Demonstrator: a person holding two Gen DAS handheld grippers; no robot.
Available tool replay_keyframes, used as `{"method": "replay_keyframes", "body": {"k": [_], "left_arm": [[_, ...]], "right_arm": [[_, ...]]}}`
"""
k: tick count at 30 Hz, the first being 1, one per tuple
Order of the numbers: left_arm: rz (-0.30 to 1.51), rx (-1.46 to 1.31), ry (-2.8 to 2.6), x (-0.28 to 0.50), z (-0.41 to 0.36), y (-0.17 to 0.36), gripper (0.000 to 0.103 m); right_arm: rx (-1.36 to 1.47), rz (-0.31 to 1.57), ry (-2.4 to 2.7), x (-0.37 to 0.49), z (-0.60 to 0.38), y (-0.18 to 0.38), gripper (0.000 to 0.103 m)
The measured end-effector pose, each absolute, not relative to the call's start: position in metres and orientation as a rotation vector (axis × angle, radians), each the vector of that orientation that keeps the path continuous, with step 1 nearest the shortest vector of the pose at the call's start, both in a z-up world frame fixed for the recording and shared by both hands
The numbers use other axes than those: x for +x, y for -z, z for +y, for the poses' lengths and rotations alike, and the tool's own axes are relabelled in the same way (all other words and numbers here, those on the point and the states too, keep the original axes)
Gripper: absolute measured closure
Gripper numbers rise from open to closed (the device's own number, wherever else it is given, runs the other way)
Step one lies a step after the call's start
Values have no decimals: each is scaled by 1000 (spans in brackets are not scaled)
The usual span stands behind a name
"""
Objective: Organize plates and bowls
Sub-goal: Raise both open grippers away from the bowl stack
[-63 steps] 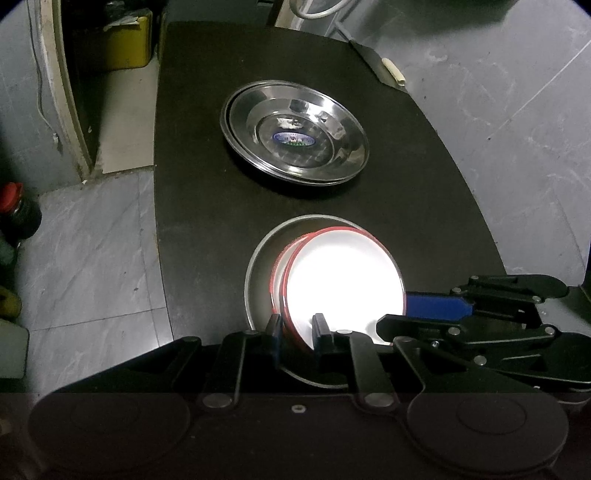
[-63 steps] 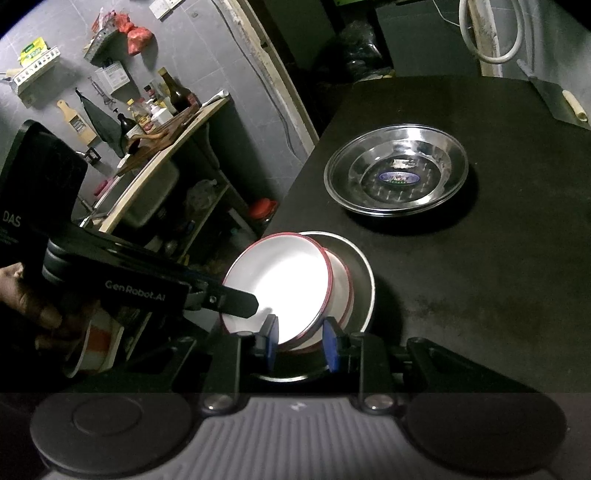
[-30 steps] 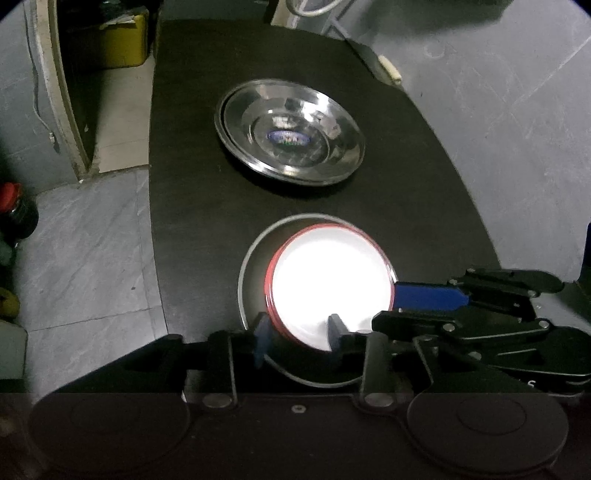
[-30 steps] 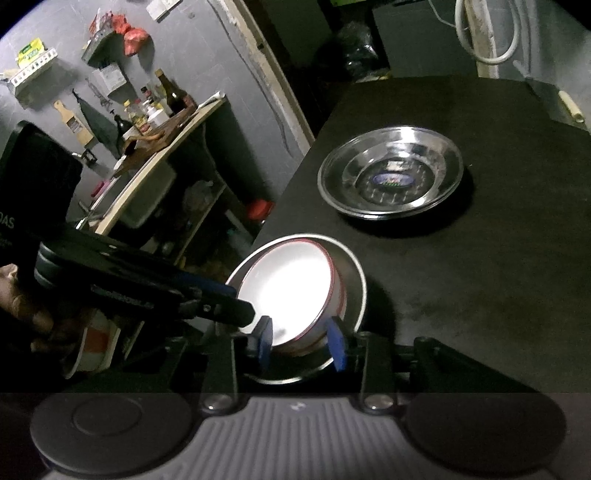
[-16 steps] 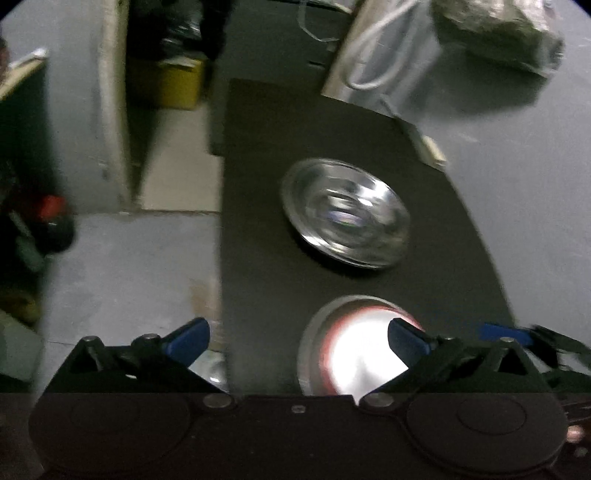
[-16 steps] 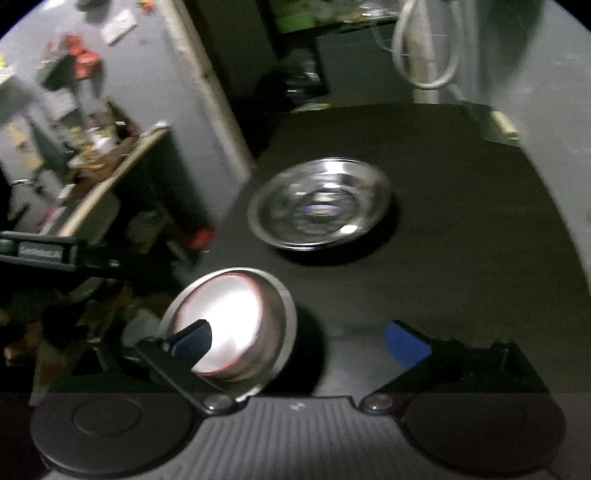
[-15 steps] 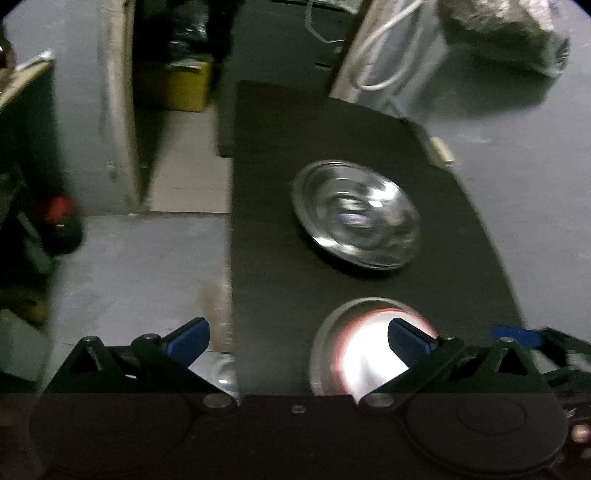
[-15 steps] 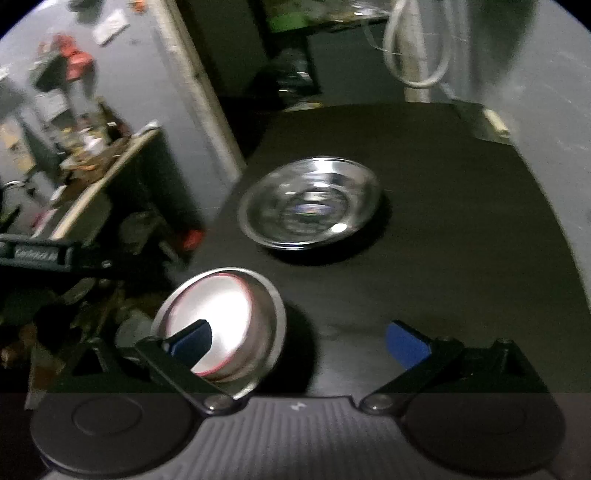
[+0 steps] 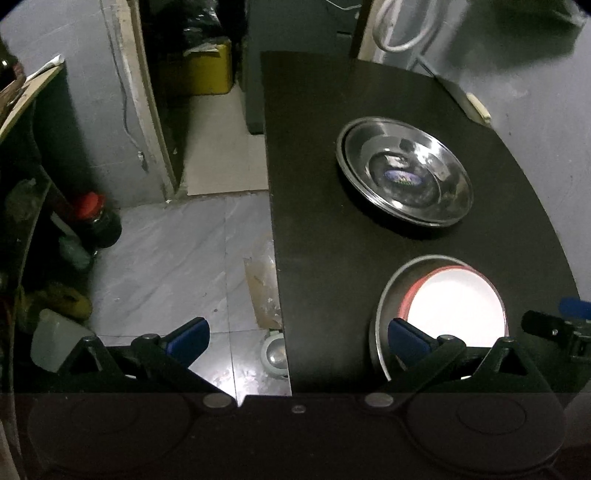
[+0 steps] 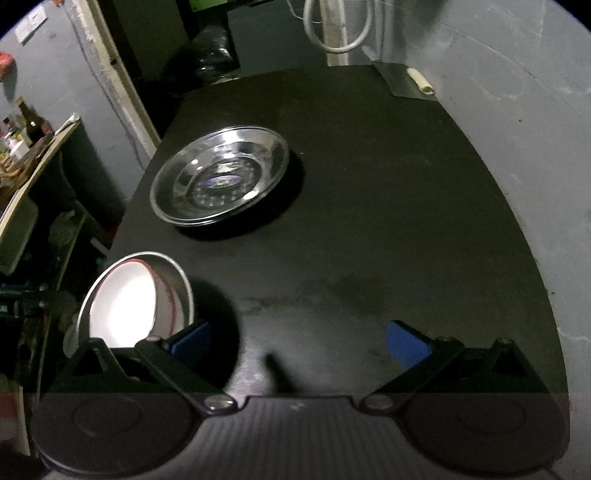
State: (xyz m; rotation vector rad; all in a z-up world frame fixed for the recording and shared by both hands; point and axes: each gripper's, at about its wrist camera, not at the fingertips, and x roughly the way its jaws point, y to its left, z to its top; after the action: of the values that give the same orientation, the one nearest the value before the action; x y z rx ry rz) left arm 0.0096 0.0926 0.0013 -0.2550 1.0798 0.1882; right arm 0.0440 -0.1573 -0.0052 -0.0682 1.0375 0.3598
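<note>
White red-rimmed bowls [image 9: 456, 301] sit nested inside a steel bowl [image 9: 382, 306] at the near left edge of the black table [image 9: 325, 243]; they also show in the right wrist view [image 10: 123, 301]. A stack of steel plates [image 9: 404, 175] with a blue sticker lies farther back, also in the right wrist view [image 10: 219, 175]. My left gripper [image 9: 297, 338] is open and empty, over the table's left edge, its right finger just before the steel bowl. My right gripper [image 10: 299, 341] is open and empty above bare table, right of the bowls.
A knife with a pale handle [image 10: 419, 81] lies at the table's far right corner. A white hose [image 9: 402, 27] hangs on the wall behind. Left of the table is tiled floor [image 9: 177, 258] with jars, a yellow box [image 9: 207, 68] and a cluttered shelf [image 10: 22, 158].
Both grippers let go of the white bowl, which now sits level in the steel bowl. Both opened wide and drew back, the left one leftward, the right one rightward.
</note>
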Motion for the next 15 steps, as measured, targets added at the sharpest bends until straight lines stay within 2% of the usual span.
{"method": "replay_keyframes", "body": {"k": [15], "left_arm": [[1148, -166, -135, 19, 78, 10, 1]], "right_arm": [[-111, 1066, -437, 45, -141, 8, 0]]}}
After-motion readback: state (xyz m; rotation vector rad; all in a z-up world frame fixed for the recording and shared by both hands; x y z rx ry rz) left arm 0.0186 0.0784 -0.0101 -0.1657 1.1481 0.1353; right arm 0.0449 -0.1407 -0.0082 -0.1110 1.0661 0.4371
